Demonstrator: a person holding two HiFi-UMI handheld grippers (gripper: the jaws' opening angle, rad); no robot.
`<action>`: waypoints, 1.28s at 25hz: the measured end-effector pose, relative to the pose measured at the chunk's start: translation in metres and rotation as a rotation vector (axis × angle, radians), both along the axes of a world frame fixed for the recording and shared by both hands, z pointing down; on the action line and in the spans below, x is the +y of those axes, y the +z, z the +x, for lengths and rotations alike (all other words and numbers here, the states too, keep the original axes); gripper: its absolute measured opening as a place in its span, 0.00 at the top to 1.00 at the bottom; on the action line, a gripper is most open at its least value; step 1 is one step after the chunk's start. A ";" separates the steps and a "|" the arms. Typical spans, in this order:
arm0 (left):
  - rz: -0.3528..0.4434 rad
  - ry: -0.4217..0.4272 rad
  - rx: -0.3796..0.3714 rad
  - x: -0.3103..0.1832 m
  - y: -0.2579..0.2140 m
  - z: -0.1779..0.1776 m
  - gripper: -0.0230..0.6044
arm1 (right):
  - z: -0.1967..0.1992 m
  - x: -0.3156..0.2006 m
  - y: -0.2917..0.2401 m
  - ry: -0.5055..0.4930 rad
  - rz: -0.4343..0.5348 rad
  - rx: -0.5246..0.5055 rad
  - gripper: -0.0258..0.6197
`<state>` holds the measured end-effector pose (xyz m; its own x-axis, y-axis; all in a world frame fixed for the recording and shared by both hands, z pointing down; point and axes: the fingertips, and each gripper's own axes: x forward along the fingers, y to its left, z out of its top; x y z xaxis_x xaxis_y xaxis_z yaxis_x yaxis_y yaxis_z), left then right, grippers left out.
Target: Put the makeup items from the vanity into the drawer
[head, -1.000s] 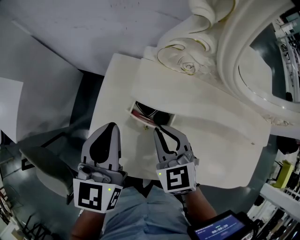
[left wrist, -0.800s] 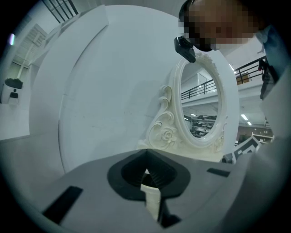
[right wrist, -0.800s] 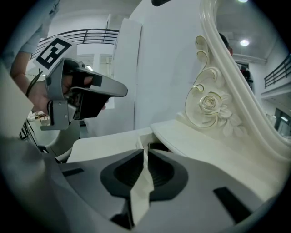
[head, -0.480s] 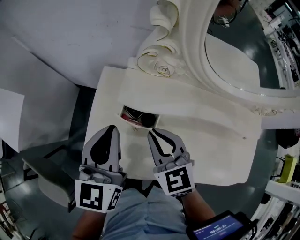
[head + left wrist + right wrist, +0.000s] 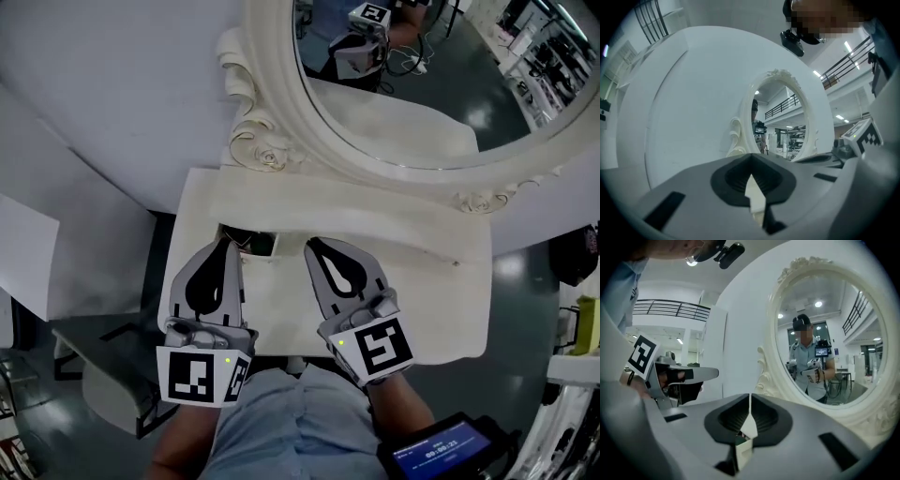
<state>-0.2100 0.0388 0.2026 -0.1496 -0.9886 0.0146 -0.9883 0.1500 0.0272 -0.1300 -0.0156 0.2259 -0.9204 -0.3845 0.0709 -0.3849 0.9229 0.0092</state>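
We look down on a white vanity surface (image 5: 412, 300) set against a pale wall (image 5: 112, 94). An oval mirror (image 5: 394, 103) in a carved cream frame (image 5: 272, 122) rises from the back of the surface. A scroll and a rose are worked into the frame's lower left. In the glass we see a person in a light blue shirt holding up a gripper with its marker cube, and behind them a hall with ceiling lights, railings along an upper level and racks of equipment. The floor (image 5: 534, 291) around the vanity is dark grey-green and shiny.

A small drawer (image 5: 251, 244) stands partly open near the surface's left rear. Dark shapes that we take for the makeup items (image 5: 242, 240) lie inside, too small for us to tell apart.

Both grippers hover side by side over the front of the surface and point towards the mirror. The left gripper (image 5: 223, 242) reaches just over the drawer's opening, its jaws pressed together at the tips with nothing between them. The right gripper (image 5: 312, 246) sits just to the drawer's right, likewise closed and empty. A lit screen (image 5: 441, 461) shows at the lower right edge.
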 end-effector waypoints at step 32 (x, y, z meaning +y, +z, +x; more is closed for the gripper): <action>0.124 0.029 -0.111 -0.012 -0.054 0.109 0.97 | 0.110 -0.007 -0.058 0.066 0.126 -0.135 0.96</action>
